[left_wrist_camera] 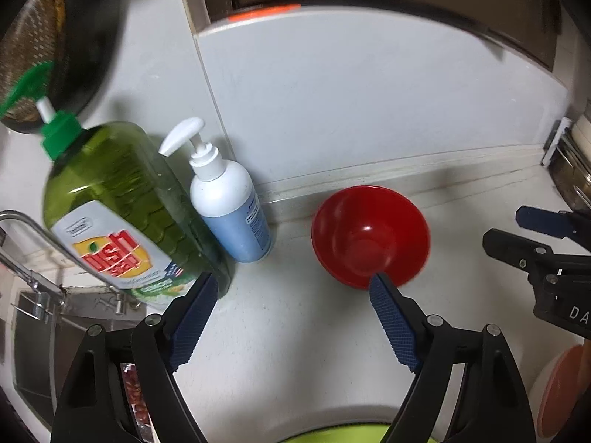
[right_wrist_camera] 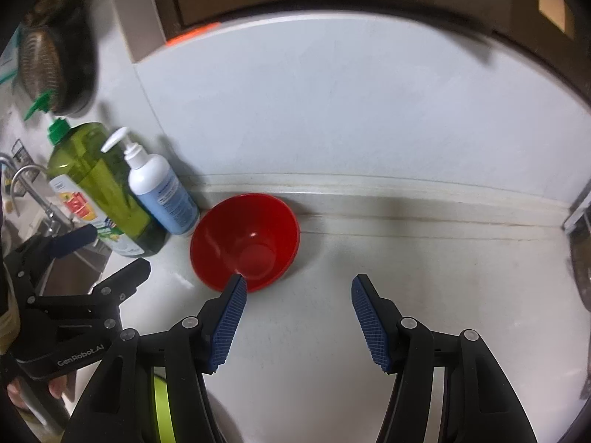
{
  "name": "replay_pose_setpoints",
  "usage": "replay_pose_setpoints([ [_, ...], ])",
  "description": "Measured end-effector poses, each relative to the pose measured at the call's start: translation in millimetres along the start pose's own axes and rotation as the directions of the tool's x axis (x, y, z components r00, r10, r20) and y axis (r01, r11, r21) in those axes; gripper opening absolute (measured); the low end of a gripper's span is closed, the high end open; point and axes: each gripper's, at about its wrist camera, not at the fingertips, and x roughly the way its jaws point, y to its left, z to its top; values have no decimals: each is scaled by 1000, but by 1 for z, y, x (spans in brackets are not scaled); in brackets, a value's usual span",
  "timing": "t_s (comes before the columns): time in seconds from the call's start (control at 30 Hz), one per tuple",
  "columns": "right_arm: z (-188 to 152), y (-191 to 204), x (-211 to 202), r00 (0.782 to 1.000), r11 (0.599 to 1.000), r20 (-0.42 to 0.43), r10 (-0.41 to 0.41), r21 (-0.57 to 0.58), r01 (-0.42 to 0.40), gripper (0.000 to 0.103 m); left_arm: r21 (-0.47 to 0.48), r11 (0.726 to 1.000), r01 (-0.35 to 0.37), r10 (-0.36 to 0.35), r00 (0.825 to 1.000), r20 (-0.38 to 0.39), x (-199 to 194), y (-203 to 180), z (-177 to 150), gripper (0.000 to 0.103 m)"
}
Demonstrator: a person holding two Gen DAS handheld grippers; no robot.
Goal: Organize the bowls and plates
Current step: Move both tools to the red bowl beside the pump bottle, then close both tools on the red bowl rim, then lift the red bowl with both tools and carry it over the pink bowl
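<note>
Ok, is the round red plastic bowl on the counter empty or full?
Empty. The round red plastic bowl sits upright, and its bare glossy bottom shows in both wrist views.

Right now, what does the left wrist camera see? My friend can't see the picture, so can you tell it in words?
A red bowl sits upright and empty on a white counter near the wall, just past the open left gripper. To its left stand a white pump bottle and a big green dish soap bottle; the right gripper shows at the right edge.

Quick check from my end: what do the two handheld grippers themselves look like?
Both match. The left gripper and right gripper have black angular bodies with silver pivot bolts, and fingers faced with dark blue ribbed pads. White "GenRobot.AI" lettering marks the left one's side.
</note>
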Motion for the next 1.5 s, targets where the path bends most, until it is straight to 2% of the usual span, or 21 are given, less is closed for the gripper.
replay_pose_setpoints([
  [0.23, 12, -2, 38, 998, 999, -52, 33, 18, -32, 59, 4, 1000, -16, 16, 999, -32, 38, -3, 8, 82],
  [0.5, 17, -6, 73, 992, 997, -108, 67, 56, -62, 47, -13, 1000, -9, 8, 996, -85, 78, -7, 15, 75],
  [0.7, 15, -8, 92, 985, 994, -147, 90, 81, -78, 37, -18, 1000, -7, 5, 993, -121, 101, -9, 18, 66],
  [0.9, 14, -9, 103, 983, 994, -167, 79, 88, -64, 26, -27, 1000, 13, -17, 987, -157, 118, -12, 20, 51],
  [1.13, 13, -8, 108, 980, 991, -170, 101, 103, -84, 15, -68, 994, 83, -95, 975, -200, 132, -12, 22, 26],
  [1.27, 12, -7, 108, 980, 991, -170, 100, 102, -84, 14, -91, 989, 113, -130, 968, -214, 139, -12, 24, 13],
  [1.5, 10, -17, 104, 976, 985, -180, 119, 146, -93, 13, -101, 988, 114, -134, 968, -213, 129, -16, 24, 12],
])
